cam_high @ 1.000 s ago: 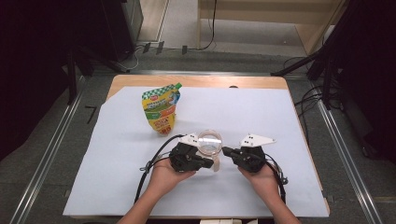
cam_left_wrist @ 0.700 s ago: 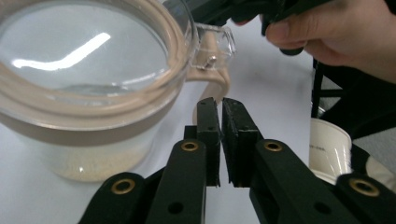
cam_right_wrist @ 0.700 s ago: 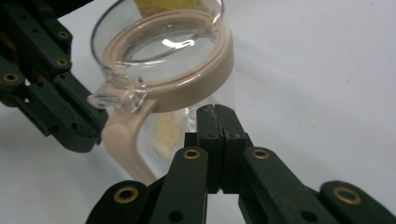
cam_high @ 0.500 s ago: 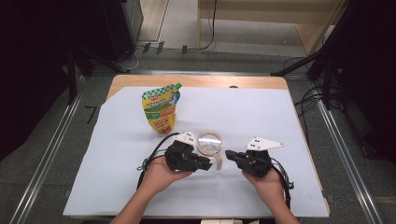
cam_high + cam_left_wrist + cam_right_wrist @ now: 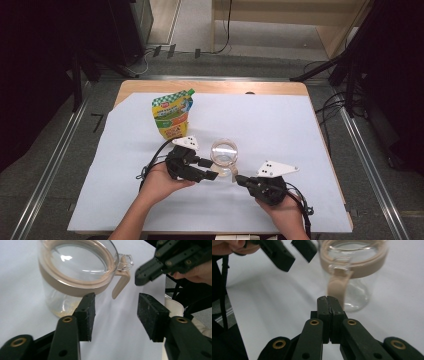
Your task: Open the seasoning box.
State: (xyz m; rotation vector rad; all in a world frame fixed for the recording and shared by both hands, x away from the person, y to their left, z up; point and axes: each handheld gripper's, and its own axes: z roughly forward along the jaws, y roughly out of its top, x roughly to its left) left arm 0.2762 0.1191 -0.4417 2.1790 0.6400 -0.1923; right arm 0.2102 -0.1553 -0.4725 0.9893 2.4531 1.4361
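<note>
- Both hands have drawn back from the glass jar [image 5: 223,154] since the earlier frames; the left claw [image 5: 212,169] has just been opening its jaws, with nothing between them.
- Left claw's pads now stand apart, just short of the jar, which sits ahead of them and to their left in the left gripper view [image 5: 75,277].
- Right claw [image 5: 239,179] has its jaws pressed together, empty, with the jar's beige clasp [image 5: 337,285] just beyond its tips.
- Jar stands upright on the white-covered bench [image 5: 300,130], lid [image 5: 80,262] on, between the two claws.
- Beyond the left claw, well apart, lies a yellow and green pouch [image 5: 172,114].
</note>
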